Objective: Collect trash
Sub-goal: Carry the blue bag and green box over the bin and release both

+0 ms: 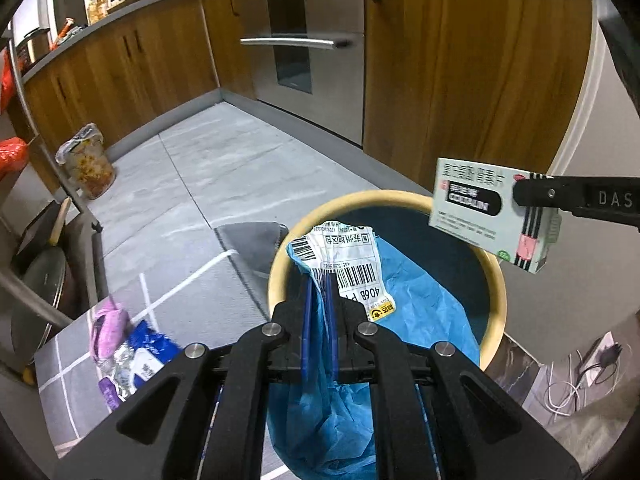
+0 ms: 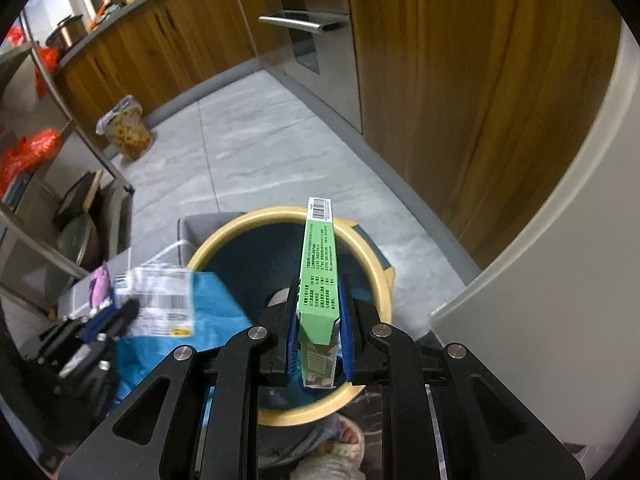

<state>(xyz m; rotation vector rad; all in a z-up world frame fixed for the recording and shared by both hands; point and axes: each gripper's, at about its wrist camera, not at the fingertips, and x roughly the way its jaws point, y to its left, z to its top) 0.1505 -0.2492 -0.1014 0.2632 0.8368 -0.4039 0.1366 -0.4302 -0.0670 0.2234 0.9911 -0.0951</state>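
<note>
1. The step in hand is the drop: both claws hang over the trash bin (image 1: 496,276), a round can with a cream rim and dark inside that stands on the grey kitchen floor (image 1: 224,152).

2. The left claw (image 1: 318,304) is pinched nearly closed on a blue plastic mailer bag (image 1: 416,304) with a white shipping label (image 1: 352,264). The bag drapes from the jaws down over the near side of the bin's mouth.

3. The right claw (image 2: 319,320) is narrow, clamped on the faces of a green medicine box (image 2: 318,276). The box stands on edge between the blue pads, its barcode end reaching out over the far rim.

4. In the left wrist view the same box hangs above the right side of the rim, not yet inside.

5. By my judgement the next move calls for opening each claw while its load is over the dark opening. The box should come a little nearer the centre first, or it could strike the rim and tip out.

6. The mailer is light and limp; it may cling to a pad or catch on the rim, so the left claw should open well above the hollow.

7. More wrappers (image 1: 128,348) lie on the tiled mat (image 1: 72,376) to the left, likely the next items.
</note>
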